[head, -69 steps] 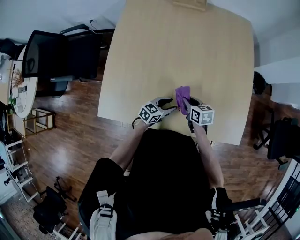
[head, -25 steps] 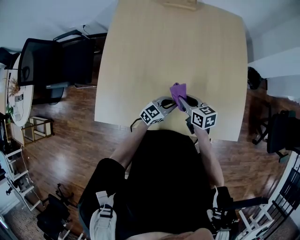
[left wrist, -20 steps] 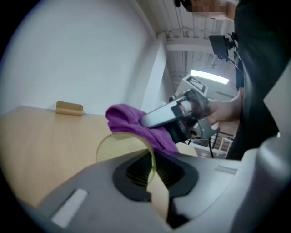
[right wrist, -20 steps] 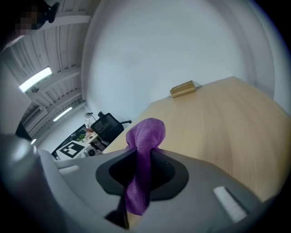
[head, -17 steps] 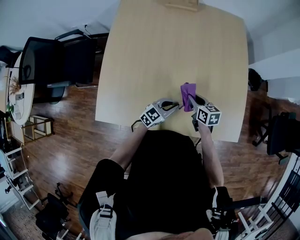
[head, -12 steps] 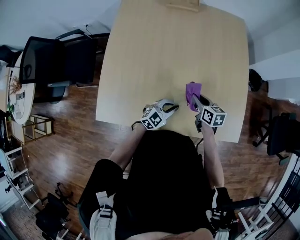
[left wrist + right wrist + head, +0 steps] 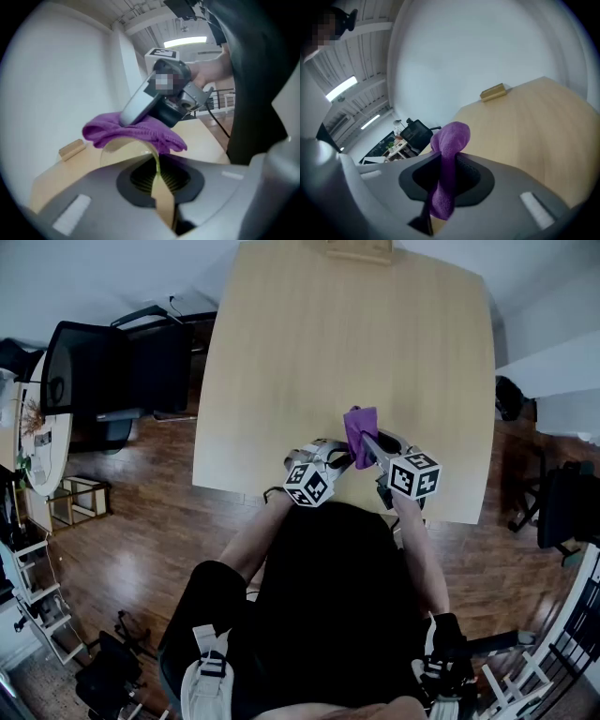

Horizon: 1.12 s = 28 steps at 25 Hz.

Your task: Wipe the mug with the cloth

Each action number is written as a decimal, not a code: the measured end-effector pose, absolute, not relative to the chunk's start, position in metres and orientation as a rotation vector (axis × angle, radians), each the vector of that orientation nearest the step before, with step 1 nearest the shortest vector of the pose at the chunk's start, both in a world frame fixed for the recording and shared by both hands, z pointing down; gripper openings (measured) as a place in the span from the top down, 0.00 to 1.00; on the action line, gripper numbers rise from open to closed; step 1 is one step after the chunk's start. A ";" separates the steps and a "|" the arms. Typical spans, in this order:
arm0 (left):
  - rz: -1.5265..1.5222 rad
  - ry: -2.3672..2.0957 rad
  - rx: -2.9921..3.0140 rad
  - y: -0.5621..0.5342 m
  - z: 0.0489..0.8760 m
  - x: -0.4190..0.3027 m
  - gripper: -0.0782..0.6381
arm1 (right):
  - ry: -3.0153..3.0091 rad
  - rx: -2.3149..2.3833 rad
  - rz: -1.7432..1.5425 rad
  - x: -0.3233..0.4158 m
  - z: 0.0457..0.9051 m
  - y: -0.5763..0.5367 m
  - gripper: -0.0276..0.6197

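My left gripper (image 7: 157, 177) is shut on the thin wall of a pale, see-through mug (image 7: 123, 143), whose curved rim rises ahead of the jaws. A purple cloth (image 7: 140, 130) lies over that rim, pressed there by my right gripper (image 7: 154, 101). In the right gripper view the cloth (image 7: 447, 154) is pinched between the shut jaws of that gripper (image 7: 440, 190) and bunches up above them. In the head view both grippers meet near the table's near edge, left (image 7: 330, 459) and right (image 7: 373, 448), with the cloth (image 7: 360, 430) between them. The mug is barely visible there.
The light wooden table (image 7: 375, 343) stretches away from me, with a small wooden block (image 7: 359, 249) at its far end, also seen as the block (image 7: 493, 92). Black office chairs (image 7: 103, 362) stand to the left on the wood floor. My body is close behind the near edge.
The right gripper carried the cloth off to the right of the left gripper, then brought it back left onto the mug. The left gripper stayed nearly in place.
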<state>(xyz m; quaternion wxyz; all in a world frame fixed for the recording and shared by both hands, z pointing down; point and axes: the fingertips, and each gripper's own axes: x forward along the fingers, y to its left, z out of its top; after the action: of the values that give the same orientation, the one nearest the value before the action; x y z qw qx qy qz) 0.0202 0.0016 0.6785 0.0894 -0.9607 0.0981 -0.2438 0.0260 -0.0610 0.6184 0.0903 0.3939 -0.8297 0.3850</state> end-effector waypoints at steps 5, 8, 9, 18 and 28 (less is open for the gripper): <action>-0.768 0.284 -2.746 0.004 0.677 0.016 0.84 | -2.283 1.328 1.189 0.083 0.663 -0.065 0.85; -0.804 0.255 -2.638 0.006 0.676 0.015 0.84 | -2.219 1.411 1.222 0.106 0.664 -0.063 0.85; -0.820 0.240 -2.593 0.006 0.675 0.014 0.84 | -2.249 1.417 1.226 0.104 0.652 -0.064 0.85; -0.863 0.167 -2.376 0.005 0.670 0.014 0.84 | -2.534 1.083 1.156 0.016 0.574 -0.061 0.85; -0.928 0.100 -2.336 0.018 0.696 -0.003 0.84 | -2.152 1.263 1.222 0.088 0.680 -0.051 0.85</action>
<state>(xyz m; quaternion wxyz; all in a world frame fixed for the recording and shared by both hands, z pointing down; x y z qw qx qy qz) -0.0034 0.0177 0.6958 0.3081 -0.8834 0.0378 -0.3510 0.0882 -0.0513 0.6804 0.1809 0.4470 -0.7618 0.4326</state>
